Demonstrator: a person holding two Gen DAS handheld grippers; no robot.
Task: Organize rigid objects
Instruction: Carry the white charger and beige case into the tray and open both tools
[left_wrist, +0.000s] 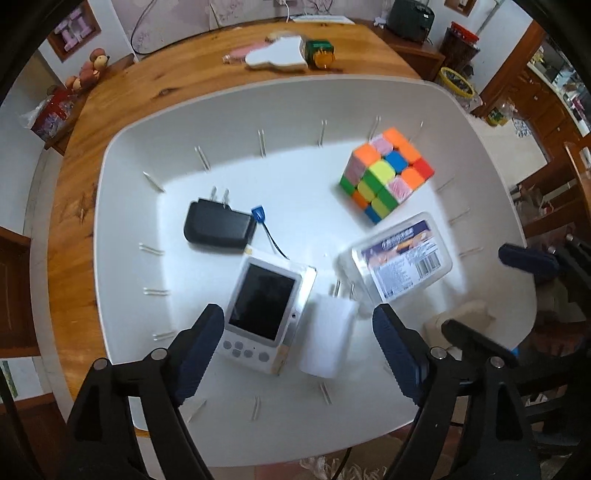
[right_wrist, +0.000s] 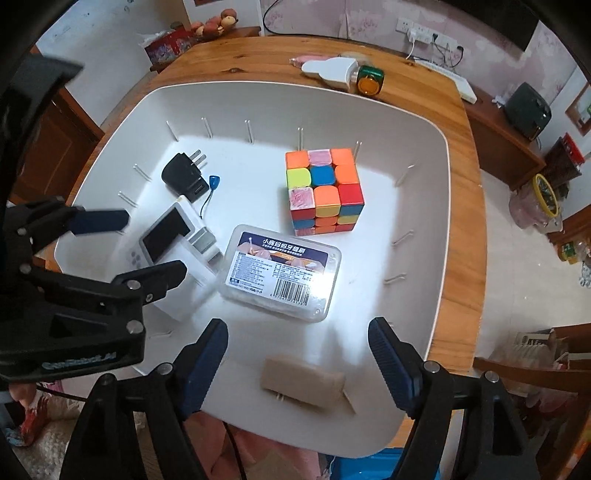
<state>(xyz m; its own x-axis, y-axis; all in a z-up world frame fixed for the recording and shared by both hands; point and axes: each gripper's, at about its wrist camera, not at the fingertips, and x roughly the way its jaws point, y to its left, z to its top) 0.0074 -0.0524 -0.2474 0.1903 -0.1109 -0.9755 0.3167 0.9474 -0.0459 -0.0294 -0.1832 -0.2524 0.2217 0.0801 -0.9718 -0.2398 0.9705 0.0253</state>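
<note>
A white bin (left_wrist: 122, 155) (right_wrist: 436, 155) on the wooden table holds a colour cube (left_wrist: 386, 179) (right_wrist: 323, 190), a black plug adapter (left_wrist: 219, 225) (right_wrist: 183, 173), a small white camera (left_wrist: 264, 312) (right_wrist: 162, 240), a white charger block (left_wrist: 328, 338) (right_wrist: 184, 295), a clear plastic box with a label (left_wrist: 397, 256) (right_wrist: 282, 271) and a tan block (left_wrist: 460, 319) (right_wrist: 303, 384). My left gripper (left_wrist: 298, 347) (right_wrist: 147, 245) is open and empty above the camera and charger. My right gripper (right_wrist: 297, 358) is open and empty above the tan block.
On the table beyond the bin lie a white flat gadget (left_wrist: 277, 55) (right_wrist: 330, 70) and a green and yellow item (left_wrist: 319, 53) (right_wrist: 369, 81). A power strip (right_wrist: 458, 83) lies at the far table edge. Wooden cabinets stand around the table.
</note>
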